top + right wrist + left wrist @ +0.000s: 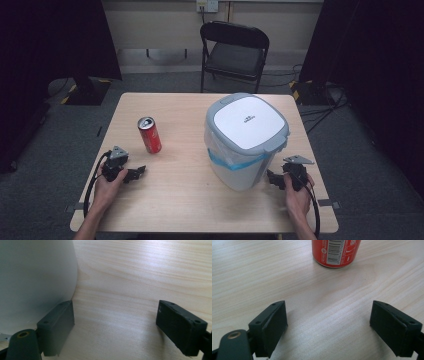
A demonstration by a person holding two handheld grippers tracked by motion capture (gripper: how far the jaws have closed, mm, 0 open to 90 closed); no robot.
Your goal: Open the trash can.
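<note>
Can [149, 135] upright on worktop [175, 195], left of lidded bin [246, 140], well apart. Left gripper [139, 172] low, aimed at can base; fingers [272, 325] released, nothing between. Right gripper [270, 177] just beside bin wall, fingers released, likely staged to steady bin.

Glossy red metal can [149, 135], smooth white plastic bin [245, 142], matt pale wood-grain table [180, 195].
</note>
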